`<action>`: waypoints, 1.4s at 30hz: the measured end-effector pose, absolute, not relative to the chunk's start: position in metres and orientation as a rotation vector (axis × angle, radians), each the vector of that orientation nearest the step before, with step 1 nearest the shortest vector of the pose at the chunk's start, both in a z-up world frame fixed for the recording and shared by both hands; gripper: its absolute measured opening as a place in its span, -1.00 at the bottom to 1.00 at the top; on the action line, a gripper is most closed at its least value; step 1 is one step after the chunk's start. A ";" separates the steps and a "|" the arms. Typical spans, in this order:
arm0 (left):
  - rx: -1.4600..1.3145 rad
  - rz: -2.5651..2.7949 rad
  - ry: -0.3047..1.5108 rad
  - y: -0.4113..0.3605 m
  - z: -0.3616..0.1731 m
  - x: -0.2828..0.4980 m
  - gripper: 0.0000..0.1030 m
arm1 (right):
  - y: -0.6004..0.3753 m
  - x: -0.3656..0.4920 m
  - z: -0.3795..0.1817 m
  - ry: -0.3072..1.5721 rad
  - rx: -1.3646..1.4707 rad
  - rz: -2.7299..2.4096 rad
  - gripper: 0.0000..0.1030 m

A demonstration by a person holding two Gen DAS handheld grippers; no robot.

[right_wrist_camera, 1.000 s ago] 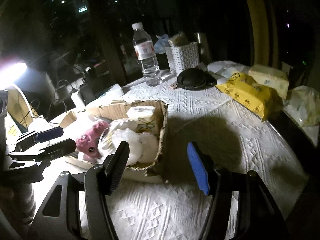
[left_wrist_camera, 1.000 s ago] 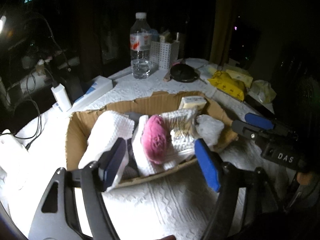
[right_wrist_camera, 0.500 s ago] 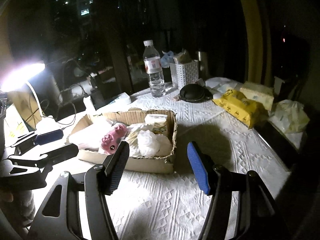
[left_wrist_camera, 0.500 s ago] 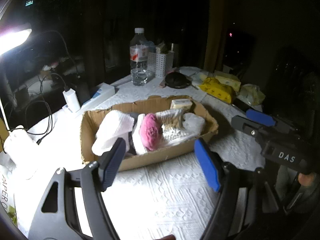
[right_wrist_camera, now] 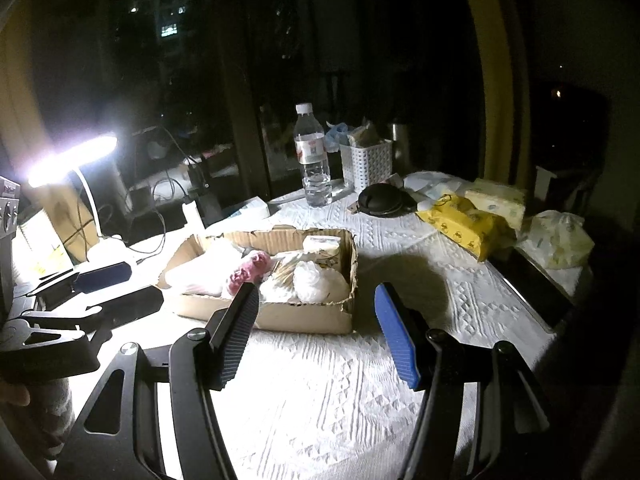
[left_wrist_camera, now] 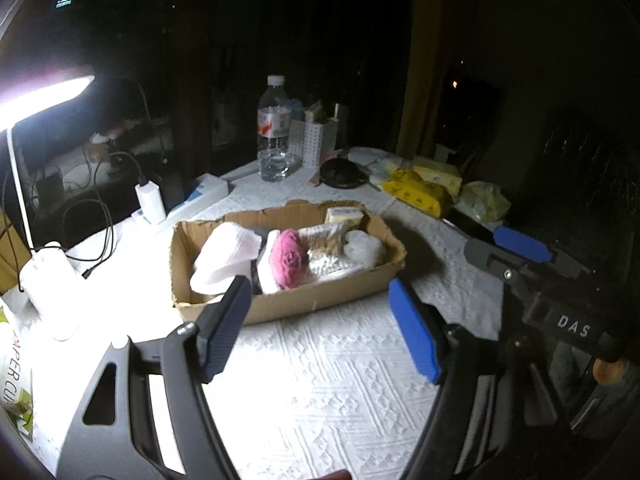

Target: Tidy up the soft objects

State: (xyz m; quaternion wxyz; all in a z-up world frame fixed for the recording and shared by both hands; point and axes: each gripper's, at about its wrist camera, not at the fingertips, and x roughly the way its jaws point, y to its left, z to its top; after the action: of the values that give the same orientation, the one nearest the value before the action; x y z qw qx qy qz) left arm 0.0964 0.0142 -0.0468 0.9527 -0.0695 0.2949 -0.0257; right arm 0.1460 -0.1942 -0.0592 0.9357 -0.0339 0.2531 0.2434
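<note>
A shallow cardboard box (left_wrist_camera: 320, 300) (right_wrist_camera: 280, 320) sits on the white patterned tablecloth. It holds a pink knitted piece (left_wrist_camera: 286, 258) (right_wrist_camera: 248, 272), a folded white towel (left_wrist_camera: 224, 256), a crumpled white bag (left_wrist_camera: 362, 248) (right_wrist_camera: 316, 280) and a small tissue pack (left_wrist_camera: 344, 214). My left gripper (left_wrist_camera: 318, 286) hovers in front of the box, open, nothing between its blue pads. My right gripper (right_wrist_camera: 315, 292) hangs before the box's right end, also open and holding nothing. Each gripper shows in the other's view: the right gripper (left_wrist_camera: 500, 250) and the left gripper (right_wrist_camera: 128, 288).
Behind the box stand a water bottle (left_wrist_camera: 273, 136) (right_wrist_camera: 314, 160), a white lattice basket (right_wrist_camera: 370, 162) and a black round case (right_wrist_camera: 380, 200). Yellow wipe packs (right_wrist_camera: 460, 224) lie at the right edge. A bright desk lamp (right_wrist_camera: 72, 156), a charger (left_wrist_camera: 150, 200) and cables are on the left.
Both grippers have drawn back and risen from the box, which now looks smaller and farther off. Their jaws stay as wide as before. The box's contents have not shifted.
</note>
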 end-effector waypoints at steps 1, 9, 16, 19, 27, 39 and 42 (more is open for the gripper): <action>-0.139 -0.052 0.596 0.013 -0.045 0.094 0.42 | -0.195 0.144 -0.058 0.514 -0.068 0.496 0.24; -0.126 -0.049 0.549 0.008 -0.026 0.074 0.42 | -0.191 0.120 -0.041 0.471 -0.091 0.478 0.24; -0.112 -0.023 0.484 0.005 -0.007 0.051 0.42 | -0.191 0.095 -0.028 0.431 -0.114 0.458 0.24; -0.100 -0.013 0.450 0.002 0.002 0.041 0.49 | -0.192 0.085 -0.020 0.407 -0.120 0.445 0.24; -0.090 -0.017 0.357 0.000 0.028 0.011 0.81 | -0.198 0.056 0.003 0.334 -0.117 0.429 0.40; -0.059 -0.006 0.319 -0.005 0.043 -0.005 0.81 | -0.200 0.044 0.011 0.310 -0.122 0.414 0.46; -0.057 -0.005 0.328 -0.006 0.042 -0.003 0.81 | -0.200 0.046 0.010 0.314 -0.121 0.411 0.46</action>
State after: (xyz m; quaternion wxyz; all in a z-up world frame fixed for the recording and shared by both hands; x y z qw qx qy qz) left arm -0.0035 -0.0063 0.0422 0.9862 -0.0285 0.1632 -0.0024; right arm 0.0457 -0.2005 0.0100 0.9649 -0.0598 0.1551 0.2031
